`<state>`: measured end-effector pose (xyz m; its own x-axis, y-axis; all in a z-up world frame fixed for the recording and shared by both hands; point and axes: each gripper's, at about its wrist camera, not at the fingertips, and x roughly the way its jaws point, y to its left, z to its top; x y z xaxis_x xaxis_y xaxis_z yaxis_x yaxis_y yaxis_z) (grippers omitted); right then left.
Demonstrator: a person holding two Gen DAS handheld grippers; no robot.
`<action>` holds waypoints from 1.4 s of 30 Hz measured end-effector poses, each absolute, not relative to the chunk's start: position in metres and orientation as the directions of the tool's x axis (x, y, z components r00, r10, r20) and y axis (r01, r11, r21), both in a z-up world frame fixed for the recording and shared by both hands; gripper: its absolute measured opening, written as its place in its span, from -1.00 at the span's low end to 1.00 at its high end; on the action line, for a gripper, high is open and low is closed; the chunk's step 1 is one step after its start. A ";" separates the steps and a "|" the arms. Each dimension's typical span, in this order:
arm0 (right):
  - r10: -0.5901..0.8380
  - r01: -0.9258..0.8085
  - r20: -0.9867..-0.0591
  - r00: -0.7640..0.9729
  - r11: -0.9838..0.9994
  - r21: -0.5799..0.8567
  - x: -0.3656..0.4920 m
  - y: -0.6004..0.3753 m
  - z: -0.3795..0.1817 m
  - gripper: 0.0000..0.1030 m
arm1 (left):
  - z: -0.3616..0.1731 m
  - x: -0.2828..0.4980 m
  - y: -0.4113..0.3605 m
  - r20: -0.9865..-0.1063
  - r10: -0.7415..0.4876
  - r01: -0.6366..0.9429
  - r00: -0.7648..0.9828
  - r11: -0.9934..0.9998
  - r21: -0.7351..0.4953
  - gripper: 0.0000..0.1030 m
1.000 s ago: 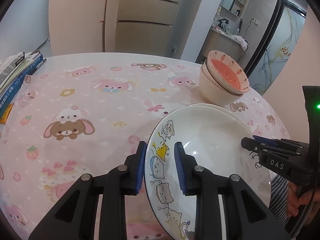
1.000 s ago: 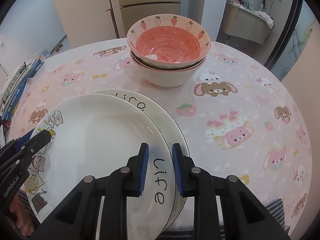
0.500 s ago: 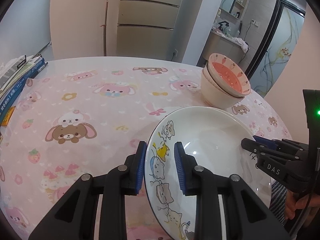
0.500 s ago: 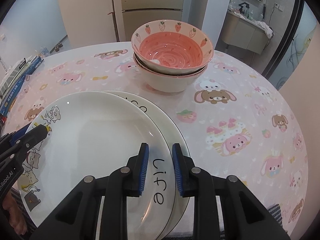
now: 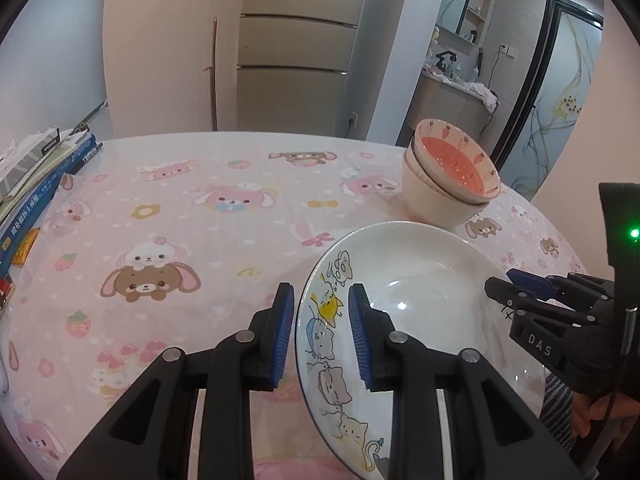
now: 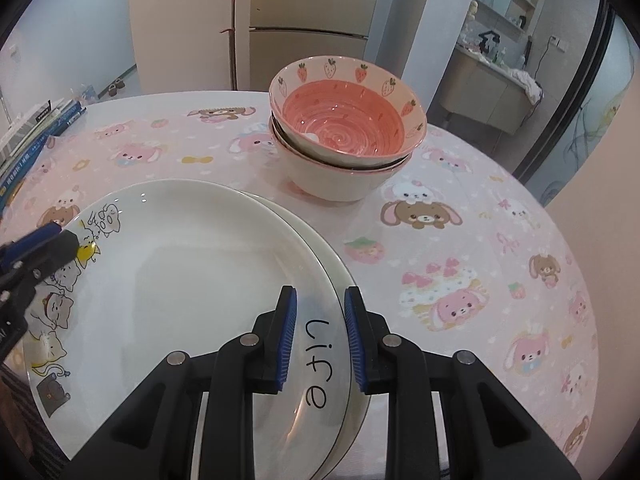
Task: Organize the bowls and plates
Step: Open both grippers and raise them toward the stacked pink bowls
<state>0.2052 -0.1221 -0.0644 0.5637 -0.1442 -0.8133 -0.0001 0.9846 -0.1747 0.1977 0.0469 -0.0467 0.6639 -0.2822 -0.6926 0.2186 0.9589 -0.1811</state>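
plates (image 6: 192, 280) clamped by left gripper (image 5: 322, 336), right gripper (image 6: 320, 336); rim lettering "life", "das".

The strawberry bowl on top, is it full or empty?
Empty. The right wrist view looks straight into the strawberry bowl: only its bare pink swirled inside shows, nested in another bowl.

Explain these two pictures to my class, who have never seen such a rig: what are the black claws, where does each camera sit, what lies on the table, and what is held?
There is no robot here. A person holds a two-finger gripper in each hand, and a camera on each looks along its fingers. One picture is taken from the left gripper, the other from the right gripper. On the pink cartoon tablecloth the cat plate sits over a second plate. Behind them are two nested bowls, and books lie at the left edge. The grippers straddle the cat plate's rim from opposite sides. I cannot tell whether the pads actually squeeze it.
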 end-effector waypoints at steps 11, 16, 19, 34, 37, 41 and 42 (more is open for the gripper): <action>-0.090 0.007 -0.801 0.592 0.994 -0.106 0.201 -0.143 -0.059 -0.49 | -0.041 0.194 0.045 -0.656 -0.253 0.211 0.711 0.967 -0.145 -0.42; -0.065 -0.004 -0.796 0.602 0.996 -0.084 0.199 -0.145 -0.060 -0.49 | -0.037 0.190 0.045 -0.620 -0.239 0.201 0.747 0.971 -0.132 0.18; -0.039 -0.004 -0.794 0.607 0.999 -0.052 0.198 -0.149 -0.059 -0.48 | -0.030 0.185 0.046 -0.574 -0.225 0.194 0.788 0.974 -0.116 0.50; -0.017 -0.037 -0.539 0.842 0.995 -0.089 0.162 -0.141 0.003 0.70 | 0.024 0.121 0.036 -0.208 -0.178 0.193 0.962 0.979 0.058 0.99; -0.017 -0.042 -0.491 0.871 0.993 -0.109 0.153 -0.145 0.021 0.72 | 0.043 0.107 0.040 -0.144 -0.175 0.186 0.974 0.980 0.066 0.99; -0.007 -0.024 -0.395 0.919 0.997 -0.073 0.146 -0.155 0.048 1.00 | 0.073 0.098 0.047 -0.115 -0.180 0.187 0.977 0.981 0.047 0.99; -0.012 -0.011 -0.357 0.934 0.998 -0.061 0.144 -0.157 0.054 1.00 | 0.080 0.096 0.049 -0.106 -0.178 0.183 0.978 0.982 0.044 0.99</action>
